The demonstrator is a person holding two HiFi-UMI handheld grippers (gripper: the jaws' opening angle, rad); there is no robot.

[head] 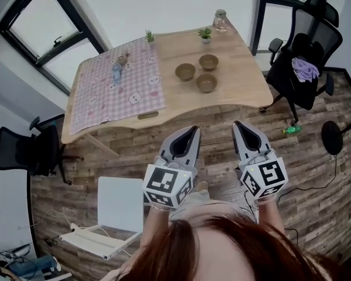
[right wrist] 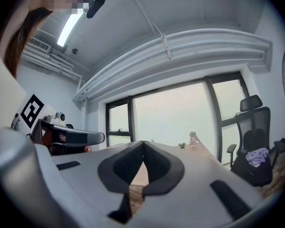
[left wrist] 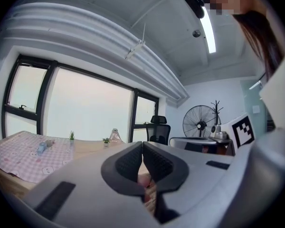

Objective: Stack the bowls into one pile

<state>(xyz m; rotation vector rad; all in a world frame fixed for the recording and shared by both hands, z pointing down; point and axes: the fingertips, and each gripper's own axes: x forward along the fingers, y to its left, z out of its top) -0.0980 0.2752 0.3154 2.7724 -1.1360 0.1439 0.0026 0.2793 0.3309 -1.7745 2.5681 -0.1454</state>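
Note:
Three brown bowls stand apart on the wooden table (head: 240,89) in the head view: one at the left (head: 185,71), one at the back (head: 209,62), one at the front (head: 206,83). My left gripper (head: 195,129) and right gripper (head: 238,124) are held side by side over the floor, well short of the table's near edge. Both are shut with nothing between their jaws. The left gripper (left wrist: 142,145) and the right gripper (right wrist: 143,144) point up toward the windows, so neither gripper view shows the bowls.
A pink checked cloth (head: 114,89) covers the table's left half, with a small bottle (head: 116,71) on it. Two small potted plants (head: 205,34) and a glass jar (head: 220,20) line the far edge. Black office chairs (head: 304,51) stand right and left; a white stool (head: 120,204) is near my left.

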